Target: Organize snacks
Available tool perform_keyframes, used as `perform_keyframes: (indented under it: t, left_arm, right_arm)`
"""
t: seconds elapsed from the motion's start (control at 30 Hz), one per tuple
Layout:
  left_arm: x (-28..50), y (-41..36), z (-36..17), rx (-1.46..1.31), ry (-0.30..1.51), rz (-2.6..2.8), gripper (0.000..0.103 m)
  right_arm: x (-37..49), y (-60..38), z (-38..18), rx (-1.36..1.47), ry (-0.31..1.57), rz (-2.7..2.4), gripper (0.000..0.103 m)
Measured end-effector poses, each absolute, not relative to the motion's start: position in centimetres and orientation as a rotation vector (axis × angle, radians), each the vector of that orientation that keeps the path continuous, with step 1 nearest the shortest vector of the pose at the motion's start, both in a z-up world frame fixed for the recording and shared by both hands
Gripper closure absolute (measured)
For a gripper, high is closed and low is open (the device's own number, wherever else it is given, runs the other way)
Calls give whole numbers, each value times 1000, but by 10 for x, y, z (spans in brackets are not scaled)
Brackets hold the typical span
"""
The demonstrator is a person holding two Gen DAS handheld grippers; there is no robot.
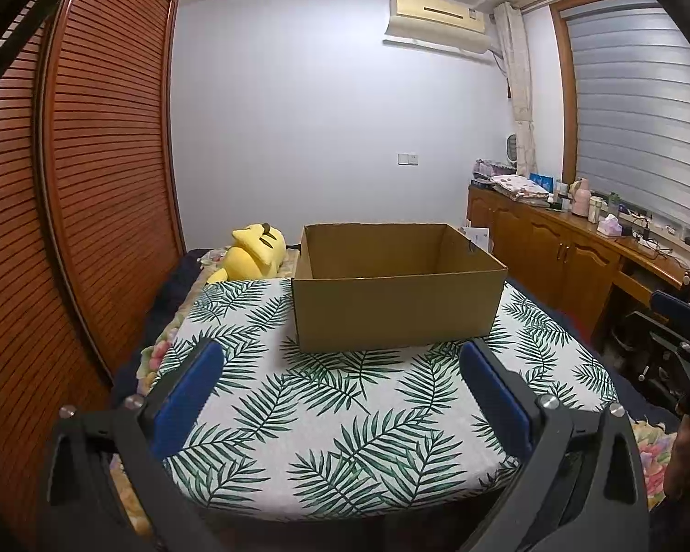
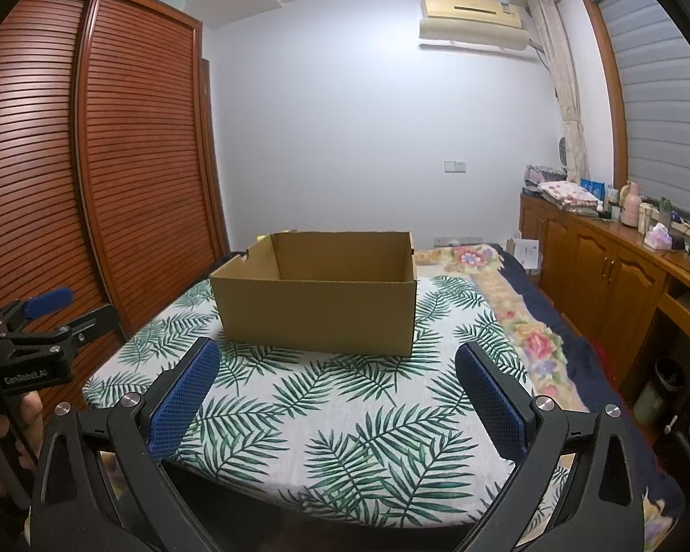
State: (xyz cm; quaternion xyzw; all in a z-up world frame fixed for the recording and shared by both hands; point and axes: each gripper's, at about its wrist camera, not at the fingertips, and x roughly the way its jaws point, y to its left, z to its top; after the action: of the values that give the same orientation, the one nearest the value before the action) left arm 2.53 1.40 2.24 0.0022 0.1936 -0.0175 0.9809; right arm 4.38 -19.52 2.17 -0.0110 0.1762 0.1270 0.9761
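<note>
- Waiting at the start, the left gripper (image 1: 340, 368) and right gripper (image 2: 336, 368) hover over the near edge of the leaf-print cloth (image 1: 345, 437), each spread wide and holding nothing.
- The cardboard box (image 1: 398, 310) sits at the cloth's far edge; what shows of its inside looks bare.
- No snacks are visible in either view, so all sorting appears left to do.
</note>
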Motion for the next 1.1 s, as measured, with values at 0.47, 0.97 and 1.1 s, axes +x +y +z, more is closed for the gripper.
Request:
perform_keyframes:
  t: [0.47,0.97,1.1]
  left_arm:
    - [19,16,25,-2,383,-39,0]
    - [19,16,24,3,384,-34,0]
    - [20,17,24,1,382,-34,0]
  right_arm:
    - [44,-195,20,-27,358,257,0]
    - [44,-194,20,-27,353,255,0]
    - [45,-194,21,-24,351,253,0]
